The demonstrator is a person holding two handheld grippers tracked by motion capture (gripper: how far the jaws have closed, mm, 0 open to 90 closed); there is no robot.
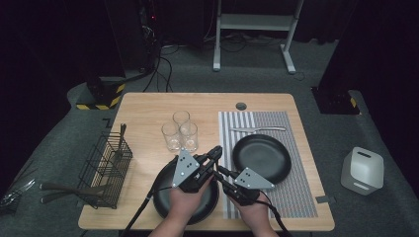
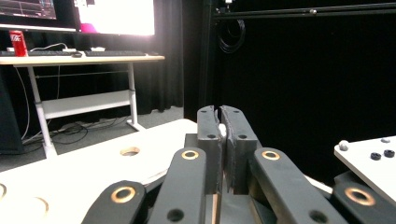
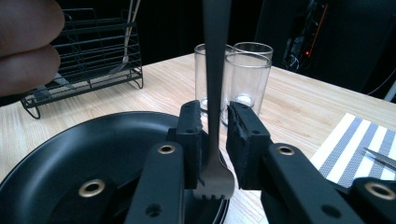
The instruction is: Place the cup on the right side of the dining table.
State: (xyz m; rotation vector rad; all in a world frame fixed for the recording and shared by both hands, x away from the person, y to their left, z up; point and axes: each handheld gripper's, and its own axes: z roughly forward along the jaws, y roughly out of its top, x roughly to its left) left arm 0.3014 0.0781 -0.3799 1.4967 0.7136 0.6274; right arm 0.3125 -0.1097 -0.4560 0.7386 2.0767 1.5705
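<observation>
Fork (image 3: pixel 214 93) stands upright between the jaws of the right gripper (image 3: pixel 215 135), tines down near the rim of the near plate (image 3: pixel 93 144), its handle rising out of the top of the right gripper view; whether the pads press on it I cannot tell, for a gap shows on each side of the shank. At the far left of the tabletop (image 1: pixel 148 106) a wire rack (image 1: pixel 106 165) holds cutlery, with dark-handled utensils lying just beside it. Next comes the left gripper (image 1: pixel 215 150), clenched, its jaws pressed together with a sliver of something pale pinched near the tips in the left gripper view; what that is I cannot tell. Its hand lies over the near plate. Three glasses (image 1: pixel 180 131) stand beyond, close together. The right gripper sits just right of the left, the two crossing at their tips. Further right a striped mat (image 1: pixel 296 163) carries a second plate (image 1: pixel 262 158) and a knife (image 1: pixel 258 129).
</observation>
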